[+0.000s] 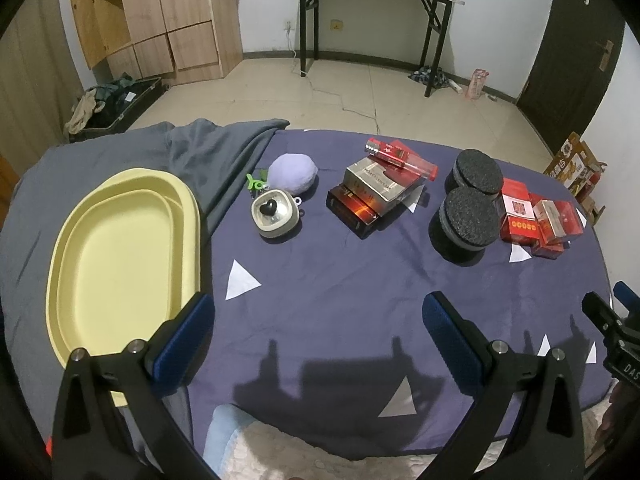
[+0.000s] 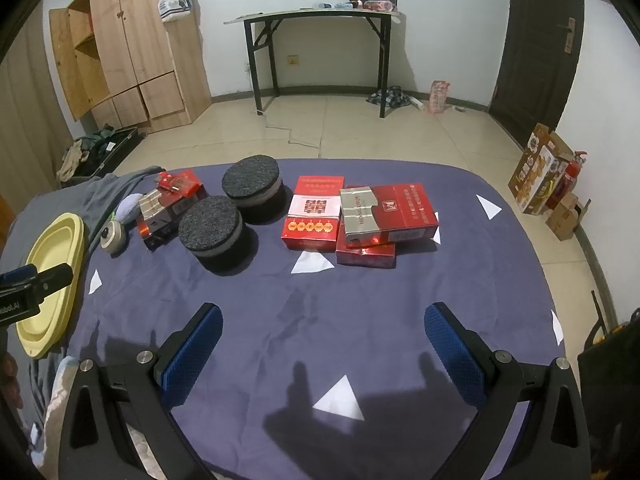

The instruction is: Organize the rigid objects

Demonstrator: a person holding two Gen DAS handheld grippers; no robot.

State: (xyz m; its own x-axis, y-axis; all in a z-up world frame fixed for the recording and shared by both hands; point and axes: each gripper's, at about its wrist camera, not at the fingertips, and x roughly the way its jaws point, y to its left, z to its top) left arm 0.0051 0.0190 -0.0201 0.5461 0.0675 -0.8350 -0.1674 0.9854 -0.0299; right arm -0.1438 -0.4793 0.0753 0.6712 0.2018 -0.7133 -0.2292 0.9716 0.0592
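Observation:
A yellow oval tray (image 1: pixel 120 252) lies at the left on the bed; it also shows in the right wrist view (image 2: pixel 52 280). A stack of red and gold boxes (image 1: pixel 380 192) sits mid-bed, with two dark round pads (image 1: pixel 466 216) and a pile of red boxes (image 1: pixel 536 220) to the right. In the right wrist view the red boxes (image 2: pixel 360 216) and round pads (image 2: pixel 232 216) lie ahead. My left gripper (image 1: pixel 318 320) is open and empty over the sheet. My right gripper (image 2: pixel 322 324) is open and empty too.
A purple pouch (image 1: pixel 294 174), a small round case with a black heart (image 1: pixel 276 214) and a green clip (image 1: pixel 256 182) lie behind the tray. A grey blanket (image 1: pixel 192 152) covers the bed's left. A black desk (image 1: pixel 376 12) and a wooden wardrobe (image 1: pixel 152 16) stand beyond.

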